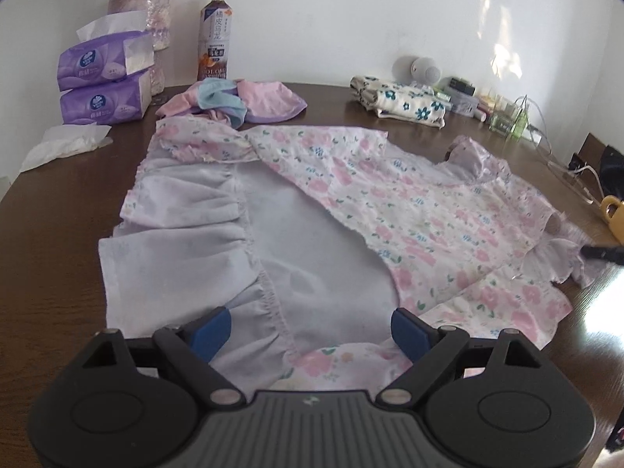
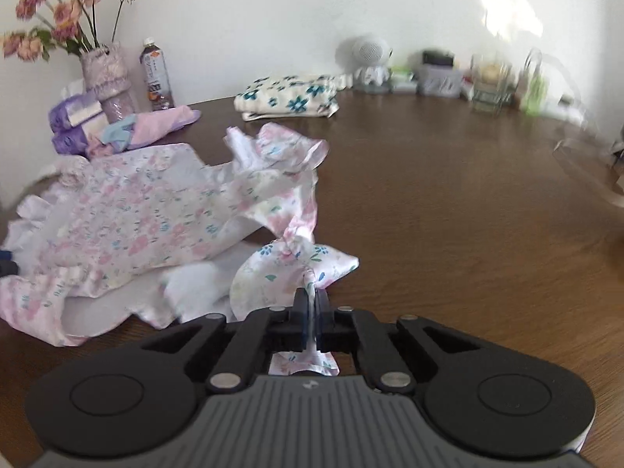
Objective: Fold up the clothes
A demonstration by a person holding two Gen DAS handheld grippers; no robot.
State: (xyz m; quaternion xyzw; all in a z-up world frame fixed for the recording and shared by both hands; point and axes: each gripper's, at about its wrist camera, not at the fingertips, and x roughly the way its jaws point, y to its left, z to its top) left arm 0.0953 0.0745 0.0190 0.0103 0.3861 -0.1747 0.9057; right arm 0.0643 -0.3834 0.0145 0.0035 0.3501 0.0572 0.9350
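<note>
A pink floral dress lies spread on the brown table, one side folded over so its pale inner lining shows. My left gripper is open just above the dress's near hem, blue pads wide apart with nothing between them. In the right wrist view the same dress lies to the left, and my right gripper is shut on a ruffled sleeve, lifted a little off the table. That gripper's dark tip shows at the far right of the left wrist view.
Unfolded pink and blue clothes lie behind the dress. A folded cream garment with teal flowers sits at the back. Purple tissue packs, a vase, a drink bottle, a white speaker, small jars and a yellow mug line the table's edges.
</note>
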